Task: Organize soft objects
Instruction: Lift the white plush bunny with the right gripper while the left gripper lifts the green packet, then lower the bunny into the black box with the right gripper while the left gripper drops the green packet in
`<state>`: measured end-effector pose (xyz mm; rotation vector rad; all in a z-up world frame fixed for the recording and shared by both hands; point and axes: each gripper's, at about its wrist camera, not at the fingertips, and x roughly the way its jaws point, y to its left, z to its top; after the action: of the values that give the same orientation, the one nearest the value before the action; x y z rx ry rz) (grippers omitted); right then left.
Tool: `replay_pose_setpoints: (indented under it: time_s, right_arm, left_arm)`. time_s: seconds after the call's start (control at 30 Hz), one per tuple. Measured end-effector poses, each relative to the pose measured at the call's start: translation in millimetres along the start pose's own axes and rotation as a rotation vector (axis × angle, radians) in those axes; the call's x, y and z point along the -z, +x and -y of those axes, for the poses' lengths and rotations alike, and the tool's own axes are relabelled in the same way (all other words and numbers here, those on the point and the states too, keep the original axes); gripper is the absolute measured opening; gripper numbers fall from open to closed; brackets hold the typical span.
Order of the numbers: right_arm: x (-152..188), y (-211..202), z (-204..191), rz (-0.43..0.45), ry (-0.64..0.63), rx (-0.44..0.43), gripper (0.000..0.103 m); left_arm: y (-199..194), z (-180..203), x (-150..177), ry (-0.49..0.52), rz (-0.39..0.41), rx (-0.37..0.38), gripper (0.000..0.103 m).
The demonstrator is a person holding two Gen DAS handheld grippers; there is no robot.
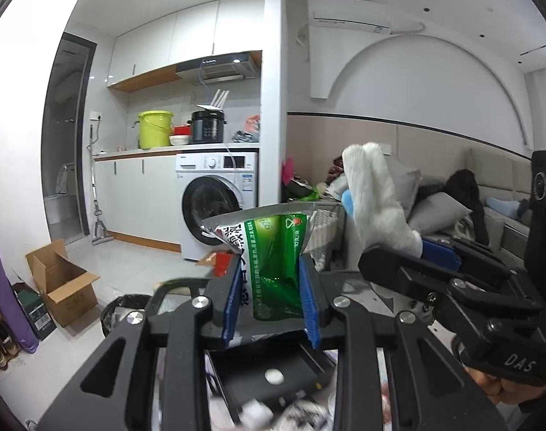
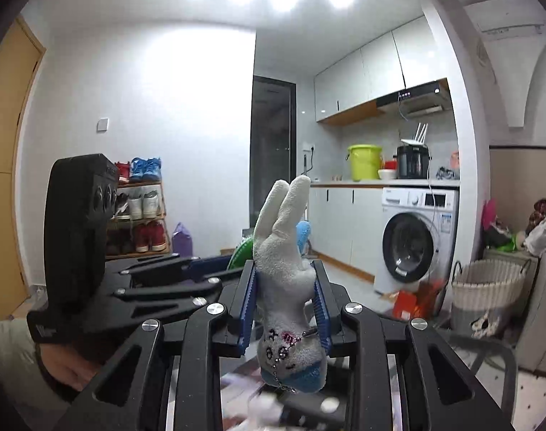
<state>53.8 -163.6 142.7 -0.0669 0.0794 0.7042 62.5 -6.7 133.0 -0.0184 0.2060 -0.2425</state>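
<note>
Both grippers are loaded and up in the air right now. The left gripper (image 1: 271, 298) is clamped on a green pouch (image 1: 274, 265), blue pads pinching its lower half so the crinkled top sticks out past the fingertips. The right gripper (image 2: 285, 309) is squeezed on a white plush bunny (image 2: 285, 276) around its middle, ears pointing out ahead of the tips and the face hanging back toward the camera.

My take on doing this bit well: it looks like a carry, so keep both grips firm and don't let the two rigs bump, they're riding just beside each other. The bunny is squishy and can creep out of the pads if you swing it, so go smooth. The pouch is slick foil, same deal.

A white woven basket (image 2: 488, 283) sits ahead and to the right of the right gripper, lower down. That's my guess for the drop spot, can't be sure. Get right above it before letting go.
</note>
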Motion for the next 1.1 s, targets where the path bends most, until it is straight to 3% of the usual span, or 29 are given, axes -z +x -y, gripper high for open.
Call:
replay_pose_setpoints:
  time_s: [0.13, 0.37, 0.47, 0.6, 0.73, 0.93, 1.1]
  right_arm:
    - [-3, 36, 17, -0.016, -0.014, 0.02, 0.028]
    - [23, 62, 49, -0.096, 0.024, 0.038, 0.028]
    - [35, 78, 67, -0.151, 0.039, 0.054, 0.028]
    - [59, 112, 94, -0.287, 0.097, 0.048, 0.028]
    - [87, 147, 113, -0.44, 0.196, 0.024, 0.028]
    - [141, 179, 108, -0.626, 0.216, -0.006, 0.028]
    - [179, 193, 104, -0.725, 0.191, 0.004, 0.028]
  left_arm:
    - [25, -16, 5, -0.053, -0.005, -0.023, 0.028]
    - [53, 2, 27, 0.004, -0.052, -0.024, 0.028]
    - [76, 5, 35, 0.013, -0.119, -0.024, 0.028]
    - [108, -4, 49, -0.027, -0.24, -0.013, 0.028]
    - [142, -19, 69, -0.087, -0.434, -0.017, 0.028]
    - [164, -22, 107, -0.071, -0.623, -0.038, 0.028]
    - [173, -17, 134, -0.059, -0.708, -0.026, 0.028]
